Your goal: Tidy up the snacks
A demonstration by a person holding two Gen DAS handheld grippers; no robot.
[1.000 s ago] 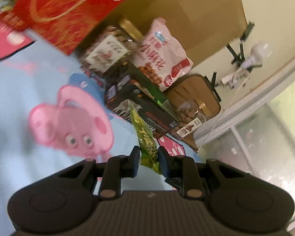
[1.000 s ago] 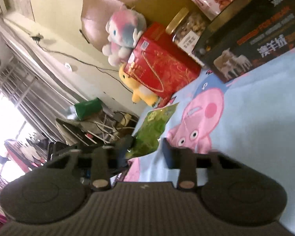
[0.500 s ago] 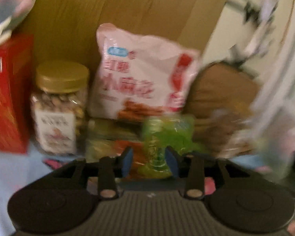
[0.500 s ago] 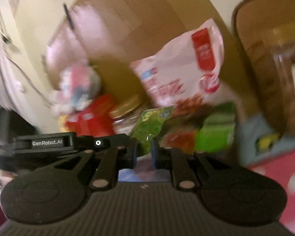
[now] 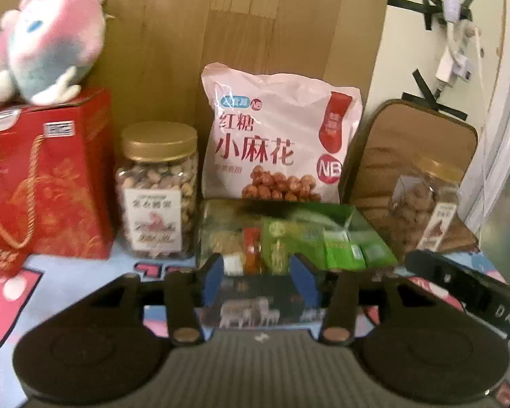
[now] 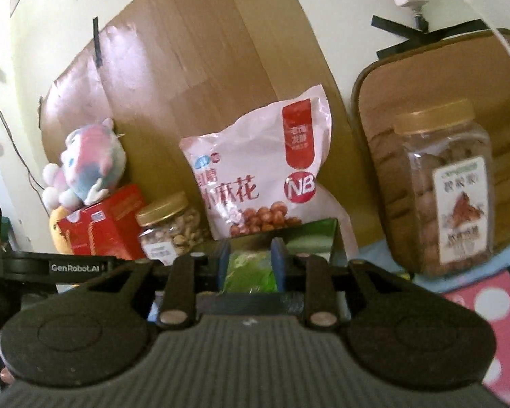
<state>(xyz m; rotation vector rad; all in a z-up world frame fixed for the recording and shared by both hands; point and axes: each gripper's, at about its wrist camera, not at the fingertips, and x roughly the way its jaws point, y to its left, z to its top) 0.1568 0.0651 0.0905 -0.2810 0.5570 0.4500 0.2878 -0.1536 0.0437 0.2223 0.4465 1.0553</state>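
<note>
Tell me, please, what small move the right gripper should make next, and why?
Probably draw the right gripper straight back. Its jaws have just been opening, and the green packet between them seems to rest on the dark box beside the other packets, so backing away should leave it in place.

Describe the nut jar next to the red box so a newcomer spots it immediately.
Find the big cardboard sheet leaning on the wall; a row of snacks stands at its foot. Between the red gift box and the pink snack bag stands the nut jar. It is clear with a gold lid and white label, holding pale nuts, unlike the darker-filled jar at the far right.
</note>
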